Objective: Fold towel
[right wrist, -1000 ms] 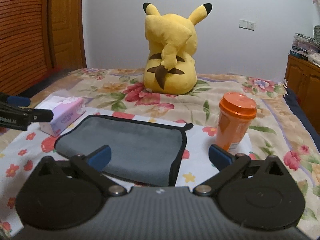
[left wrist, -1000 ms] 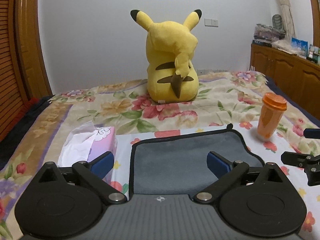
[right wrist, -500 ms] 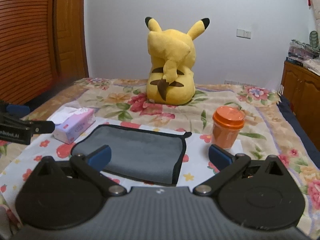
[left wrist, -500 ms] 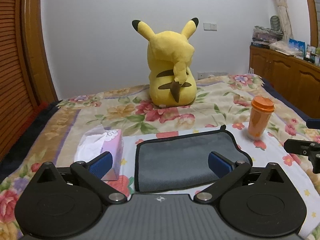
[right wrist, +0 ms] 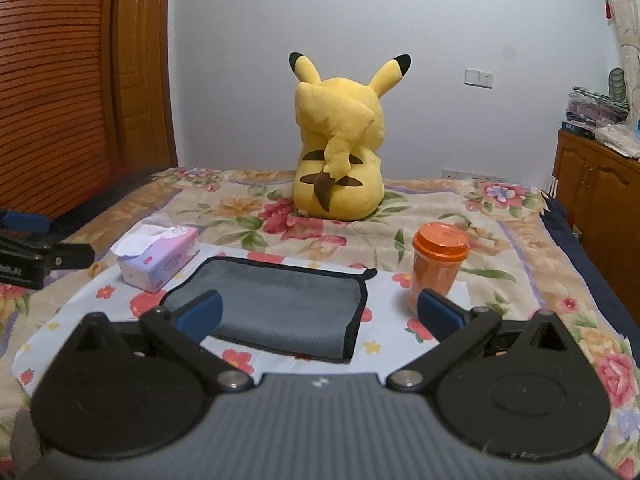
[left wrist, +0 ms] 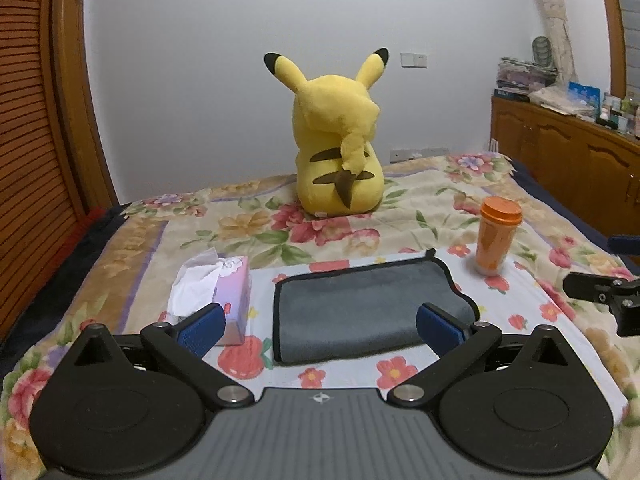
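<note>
Here's the towel [left wrist: 368,306], grey with a dark bound edge, lying folded into a flat rectangle at the centre of the frame on the floral bed [left wrist: 440,208]; a small loop pokes out at its upper right corner. The left gripper [left wrist: 320,326] hangs above the near edge, fingers spread wide, holding nothing. From the right wrist the towel [right wrist: 280,304] sits lower centre, and the right gripper [right wrist: 318,312] is just as wide apart and empty.

The tissue box [left wrist: 218,292] sits just left of the towel, the orange cup [left wrist: 496,240] stands upright to its right, and the yellow plush [left wrist: 340,152] sits at the back, centre frame.

The left view catches the right gripper's tip at its right edge and the long wooden cabinet [left wrist: 568,152] at upper right. The right view shows the left gripper's tip at far left, and the cup's lid from above.
</note>
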{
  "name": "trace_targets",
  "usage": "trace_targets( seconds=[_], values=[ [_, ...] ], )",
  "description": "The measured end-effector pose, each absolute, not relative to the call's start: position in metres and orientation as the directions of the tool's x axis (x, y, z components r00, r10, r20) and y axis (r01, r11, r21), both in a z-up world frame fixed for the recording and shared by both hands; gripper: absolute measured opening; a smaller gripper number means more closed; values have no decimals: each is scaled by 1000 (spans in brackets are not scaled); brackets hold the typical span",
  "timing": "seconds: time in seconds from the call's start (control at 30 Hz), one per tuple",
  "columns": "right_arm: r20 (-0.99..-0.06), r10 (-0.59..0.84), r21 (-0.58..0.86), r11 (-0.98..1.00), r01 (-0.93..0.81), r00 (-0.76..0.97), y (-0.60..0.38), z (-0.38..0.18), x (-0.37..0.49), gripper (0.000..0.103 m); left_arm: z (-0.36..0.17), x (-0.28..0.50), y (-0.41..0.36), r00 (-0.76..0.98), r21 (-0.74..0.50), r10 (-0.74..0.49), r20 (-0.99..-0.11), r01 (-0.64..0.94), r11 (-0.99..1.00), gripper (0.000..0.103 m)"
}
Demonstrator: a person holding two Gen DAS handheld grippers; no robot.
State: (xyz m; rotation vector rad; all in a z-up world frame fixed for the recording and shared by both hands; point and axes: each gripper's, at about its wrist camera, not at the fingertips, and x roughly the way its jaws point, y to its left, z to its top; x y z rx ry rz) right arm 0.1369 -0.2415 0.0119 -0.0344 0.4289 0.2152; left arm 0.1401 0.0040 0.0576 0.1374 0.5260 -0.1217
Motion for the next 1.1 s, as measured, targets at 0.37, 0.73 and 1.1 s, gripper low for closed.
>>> trace_targets(
  seconds=[0.37, 0.73, 1.1],
  values=[
    [-422, 189, 23, 980, -198, 887, -249, 12, 108, 103, 50, 106, -4, 847, 96, -102, -521, 176, 980, 103],
    [-426, 184, 30, 981, -189, 886, -254, 8, 82, 103, 39, 78, -8, 840, 87, -110, -532, 183, 979, 103],
    [-437, 185, 34, 981, -189, 880, -249, -6, 68, 103, 14, 64, -7, 825, 89, -93, -558, 171, 981, 103]
  ],
)
